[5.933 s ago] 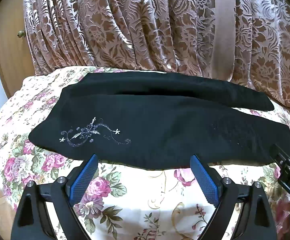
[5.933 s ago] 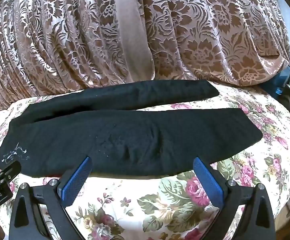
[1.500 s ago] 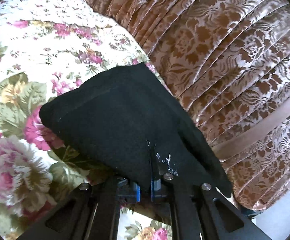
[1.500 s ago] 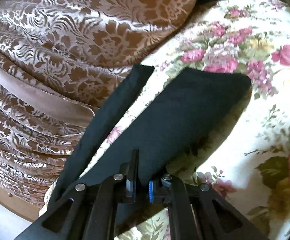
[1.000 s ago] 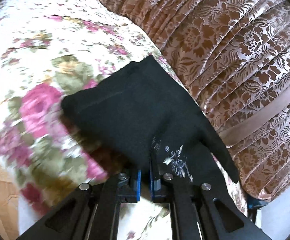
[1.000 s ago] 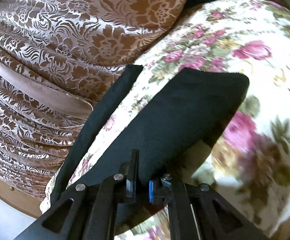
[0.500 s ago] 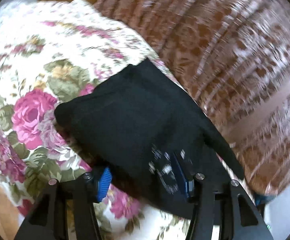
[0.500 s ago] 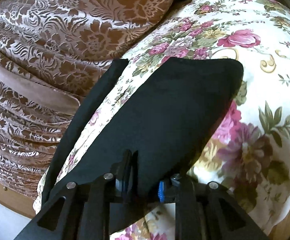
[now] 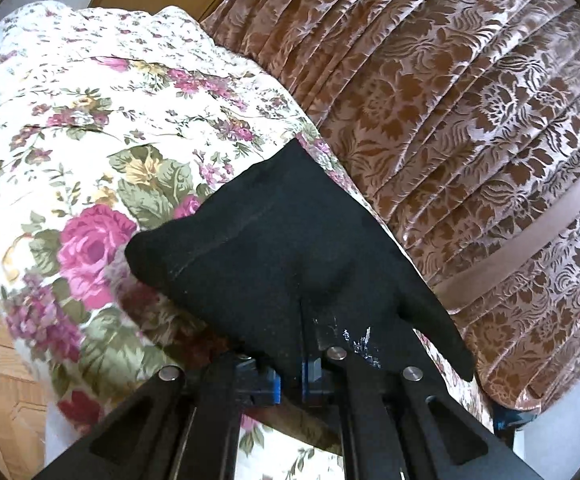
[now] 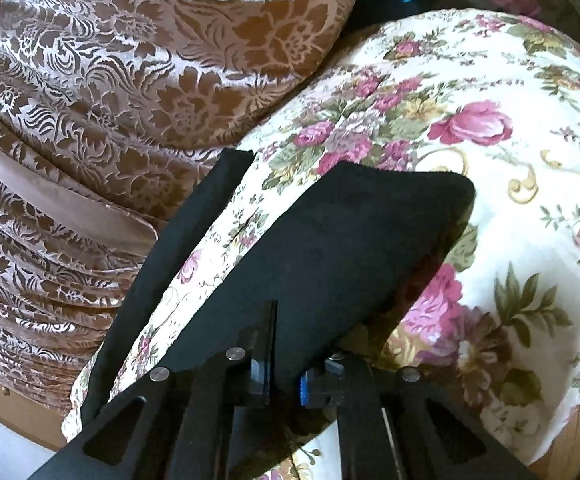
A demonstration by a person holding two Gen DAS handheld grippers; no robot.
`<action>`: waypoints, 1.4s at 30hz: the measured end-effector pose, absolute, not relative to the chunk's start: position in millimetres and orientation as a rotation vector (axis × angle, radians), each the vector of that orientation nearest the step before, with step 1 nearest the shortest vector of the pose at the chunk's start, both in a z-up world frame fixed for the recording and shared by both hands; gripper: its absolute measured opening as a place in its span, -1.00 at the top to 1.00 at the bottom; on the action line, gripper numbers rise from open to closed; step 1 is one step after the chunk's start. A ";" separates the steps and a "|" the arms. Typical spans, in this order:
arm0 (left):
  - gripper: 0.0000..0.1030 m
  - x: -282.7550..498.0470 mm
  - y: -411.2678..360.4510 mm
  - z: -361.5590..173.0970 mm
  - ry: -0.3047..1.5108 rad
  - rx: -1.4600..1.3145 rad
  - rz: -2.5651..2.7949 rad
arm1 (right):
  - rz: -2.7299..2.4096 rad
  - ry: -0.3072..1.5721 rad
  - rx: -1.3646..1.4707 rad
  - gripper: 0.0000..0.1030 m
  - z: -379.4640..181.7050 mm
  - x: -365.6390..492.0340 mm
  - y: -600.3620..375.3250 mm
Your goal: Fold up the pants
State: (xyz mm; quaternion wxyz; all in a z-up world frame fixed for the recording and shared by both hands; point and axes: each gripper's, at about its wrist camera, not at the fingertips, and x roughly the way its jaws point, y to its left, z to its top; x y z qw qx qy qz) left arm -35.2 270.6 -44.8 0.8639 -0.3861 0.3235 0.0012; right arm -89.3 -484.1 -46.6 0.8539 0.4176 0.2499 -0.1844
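Your left tool (image 9: 290,376) and right tool (image 10: 283,376) each pinch the black pants (image 9: 290,248); their silvery embroidery (image 9: 354,340) apparently spells nothing legible

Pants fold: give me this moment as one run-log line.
stage: near leg lifted | left gripper: shut on pants | right gripper: shut on pants | surface: floral bedspread

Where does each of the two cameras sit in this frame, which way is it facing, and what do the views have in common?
Left wrist: sits behind the left gripper, looking down along it at the black pants on the floral bedspread; only its fingers show, clamped on the fabric.
Right wrist: sits behind the right gripper, looking down at a lifted pant leg, the other leg lying nearer the brown curtain; only its fingers show, clamped on the fabric.
Shared: pants, bedspread, curtain.
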 end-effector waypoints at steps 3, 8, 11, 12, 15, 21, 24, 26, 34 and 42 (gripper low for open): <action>0.88 -32.6 265.9 -58.3 0.735 -0.747 0.030 | -0.392 0.546 0.871 0.83 -52.8 -90.8 -486.2; 0.61 -33.2 270.7 -82.4 0.791 -0.780 0.102 | -0.417 0.580 0.909 0.75 -71.1 -93.5 -488.6; 0.43 -44.8 282.9 -68.8 0.720 -0.784 0.174 | -0.464 0.599 0.839 0.63 -64.3 -95.4 -488.6; 0.32 -52.9 289.5 -59.4 0.665 -0.768 0.245 | -0.519 0.602 0.794 0.60 -59.2 -98.9 -490.1; 0.12 -69.1 301.5 -40.0 0.553 -0.740 0.393 | -0.700 0.554 0.747 0.47 -46.5 -117.4 -499.9; -0.47 -64.1 282.9 -6.6 0.441 -0.660 0.391 | -0.974 0.400 0.652 0.39 -8.1 -146.2 -508.2; -0.60 -25.7 251.5 -1.7 0.463 -0.616 0.284 | -0.878 0.416 0.629 0.39 4.7 -124.7 -501.5; -0.62 6.5 229.5 -2.8 0.518 -0.576 0.201 | -0.764 0.451 0.607 0.39 6.9 -99.4 -490.9; -0.62 125.0 147.9 -36.9 0.681 -0.360 0.115 | -0.380 0.667 0.563 0.39 -21.6 -0.3 -422.9; -0.82 148.4 152.5 -81.3 0.763 -0.404 0.062 | -0.249 0.803 0.494 0.30 -40.6 66.6 -385.5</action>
